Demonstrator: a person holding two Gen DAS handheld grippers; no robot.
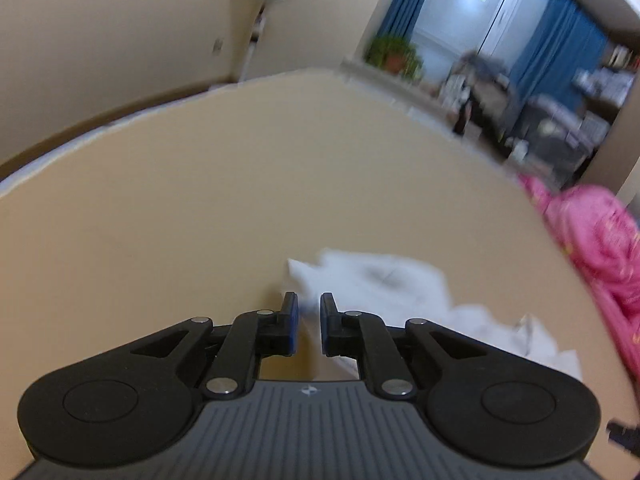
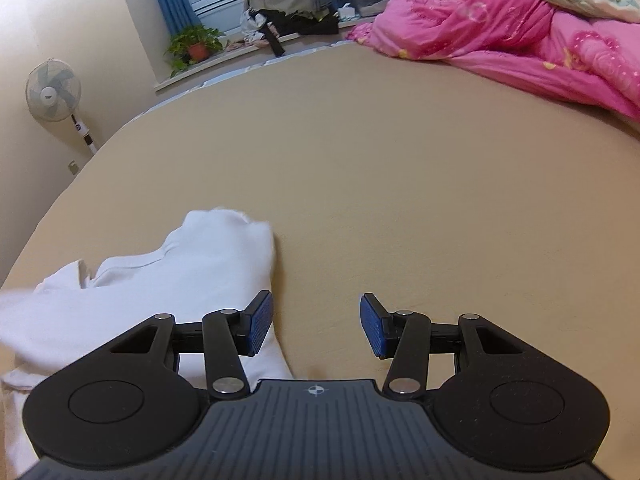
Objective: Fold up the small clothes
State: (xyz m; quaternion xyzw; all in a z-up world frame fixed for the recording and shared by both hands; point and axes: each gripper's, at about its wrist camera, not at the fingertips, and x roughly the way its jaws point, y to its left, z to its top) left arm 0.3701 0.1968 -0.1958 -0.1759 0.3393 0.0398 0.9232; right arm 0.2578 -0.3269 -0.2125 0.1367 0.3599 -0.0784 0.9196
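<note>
Tan bed sheet [image 2: 400,160] fills both views; pink quilt [image 2: 500,24] at far right. White garment [image 2: 180,272] lies crumpled on sheet, near edge. Left gripper [image 1: 310,322]: narrow gap, white cloth edge between pads, grip uncertain. Right gripper [image 2: 316,326]: jaws wide apart, empty, just beside garment.

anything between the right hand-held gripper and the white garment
Nothing visible. The right hand-held gripper is open over bare tan bed sheet, and the white garment lies directly beside its left finger. The pink quilt sits far off.
</note>
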